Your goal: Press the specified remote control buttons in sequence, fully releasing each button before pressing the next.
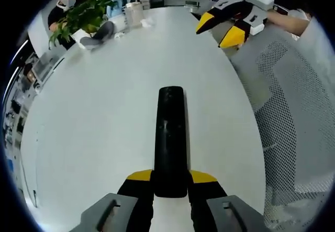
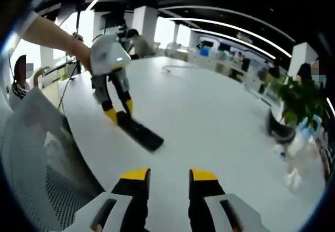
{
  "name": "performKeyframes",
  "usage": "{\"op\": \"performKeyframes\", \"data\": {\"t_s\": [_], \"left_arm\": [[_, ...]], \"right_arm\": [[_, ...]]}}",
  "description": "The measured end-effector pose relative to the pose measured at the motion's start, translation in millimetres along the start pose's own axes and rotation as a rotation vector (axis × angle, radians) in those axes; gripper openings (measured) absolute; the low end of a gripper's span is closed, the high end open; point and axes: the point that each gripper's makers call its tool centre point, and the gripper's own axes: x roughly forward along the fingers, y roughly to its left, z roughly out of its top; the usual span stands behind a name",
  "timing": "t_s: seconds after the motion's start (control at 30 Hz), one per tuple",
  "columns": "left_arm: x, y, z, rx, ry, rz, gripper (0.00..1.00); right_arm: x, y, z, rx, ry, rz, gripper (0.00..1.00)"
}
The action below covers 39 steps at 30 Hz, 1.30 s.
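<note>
My left gripper [image 1: 170, 178] pinches the near end of the black remote [image 1: 170, 137], which lies flat on the white table [image 1: 104, 117]. My right gripper [image 2: 169, 175] hangs above the table, its 2 jaws spread and empty.

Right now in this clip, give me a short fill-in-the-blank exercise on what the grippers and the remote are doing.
1. The left gripper is shut on the near end of the black ____.
2. The remote control lies flat on the white ____.
3. The right gripper has its jaws ____, holding nothing.
4. At the table's far end stands a potted ____.

Missing words: remote control; table; open; plant
</note>
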Motion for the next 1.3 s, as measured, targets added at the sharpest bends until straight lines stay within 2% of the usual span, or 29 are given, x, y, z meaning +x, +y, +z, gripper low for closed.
{"op": "performKeyframes", "data": {"t_s": [0.63, 1.3], "left_arm": [[0, -17.6, 1.1, 0.000, -0.027, 0.000, 0.24], [-1, -34.4, 2.5, 0.006, -0.019, -0.004, 0.24]], "right_arm": [[2, 4, -1.8, -0.011, 0.013, 0.018, 0.26], [2, 6, -2.1, -0.018, 0.017, 0.026, 0.26]]}}
